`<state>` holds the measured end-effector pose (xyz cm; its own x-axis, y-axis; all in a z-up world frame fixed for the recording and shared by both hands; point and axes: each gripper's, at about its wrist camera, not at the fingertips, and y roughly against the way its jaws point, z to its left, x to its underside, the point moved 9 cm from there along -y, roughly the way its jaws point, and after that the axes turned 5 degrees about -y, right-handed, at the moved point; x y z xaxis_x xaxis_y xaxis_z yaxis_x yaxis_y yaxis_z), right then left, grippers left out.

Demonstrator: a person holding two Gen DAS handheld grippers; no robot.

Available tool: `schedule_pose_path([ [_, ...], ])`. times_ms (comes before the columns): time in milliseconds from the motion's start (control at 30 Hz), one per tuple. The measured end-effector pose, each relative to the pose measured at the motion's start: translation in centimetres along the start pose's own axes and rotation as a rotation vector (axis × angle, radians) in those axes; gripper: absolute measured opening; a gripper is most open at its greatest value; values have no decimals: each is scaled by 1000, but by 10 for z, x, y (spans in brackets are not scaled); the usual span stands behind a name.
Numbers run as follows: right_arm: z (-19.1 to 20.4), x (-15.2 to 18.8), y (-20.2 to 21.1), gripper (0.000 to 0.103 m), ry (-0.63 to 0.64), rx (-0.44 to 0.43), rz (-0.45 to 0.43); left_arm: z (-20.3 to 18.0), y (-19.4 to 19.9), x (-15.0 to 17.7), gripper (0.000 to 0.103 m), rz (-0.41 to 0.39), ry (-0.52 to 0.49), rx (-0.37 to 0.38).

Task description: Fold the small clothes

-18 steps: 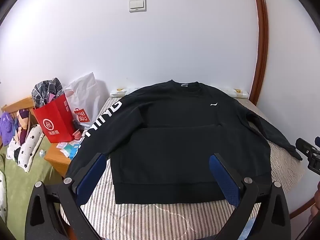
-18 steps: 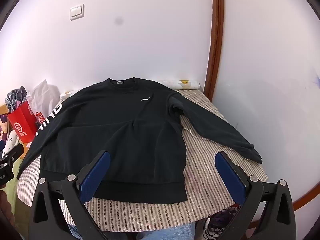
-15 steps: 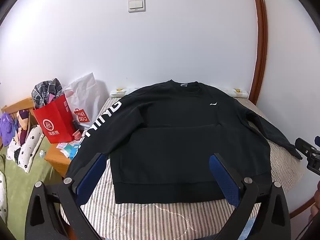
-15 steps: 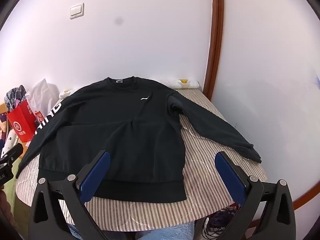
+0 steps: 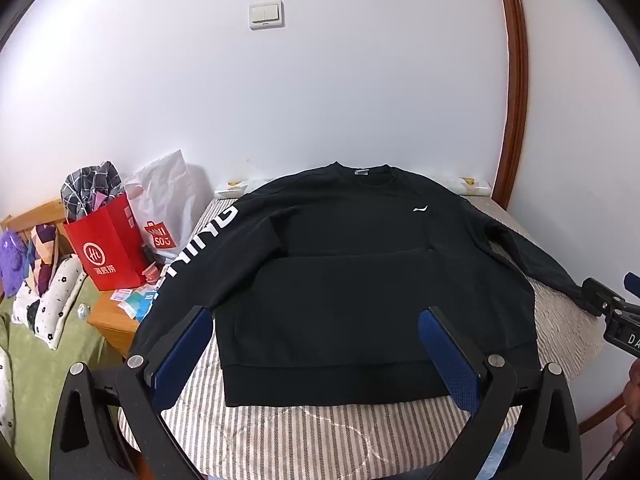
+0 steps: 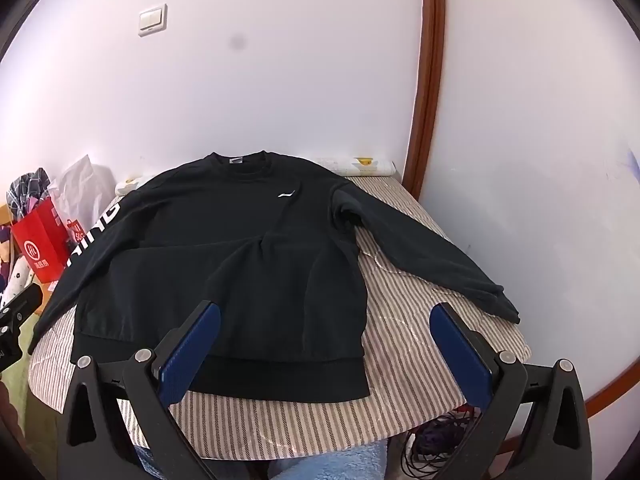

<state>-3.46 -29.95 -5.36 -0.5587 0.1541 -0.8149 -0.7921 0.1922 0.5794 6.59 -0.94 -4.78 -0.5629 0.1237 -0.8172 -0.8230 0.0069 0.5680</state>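
A black sweatshirt (image 5: 360, 280) (image 6: 240, 260) lies flat, front up, on a striped table cover (image 5: 320, 436) (image 6: 408, 320), collar toward the wall and both sleeves spread out. White letters run down its left sleeve (image 5: 192, 256). The right sleeve (image 6: 432, 256) reaches to the table's right edge. My left gripper (image 5: 316, 340) hovers open above the hem, nothing between its blue pads. My right gripper (image 6: 324, 340) is open too, held over the hem's right corner and bare cover. Neither touches the cloth.
White walls rise behind the table, with a brown wooden trim (image 6: 428, 80) on the right. To the left stand a red paper bag (image 5: 108, 248), a white plastic bag (image 5: 168, 200) and a wooden bedside stand (image 5: 112, 320) with clutter. Cables (image 6: 436, 444) lie on the floor below.
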Motion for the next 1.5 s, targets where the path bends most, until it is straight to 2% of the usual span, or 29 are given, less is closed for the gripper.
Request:
schedule_pose_path([
  [1500,-1,5,5,103,-12,6,4,1,-2,-2,103,0,-1,0],
])
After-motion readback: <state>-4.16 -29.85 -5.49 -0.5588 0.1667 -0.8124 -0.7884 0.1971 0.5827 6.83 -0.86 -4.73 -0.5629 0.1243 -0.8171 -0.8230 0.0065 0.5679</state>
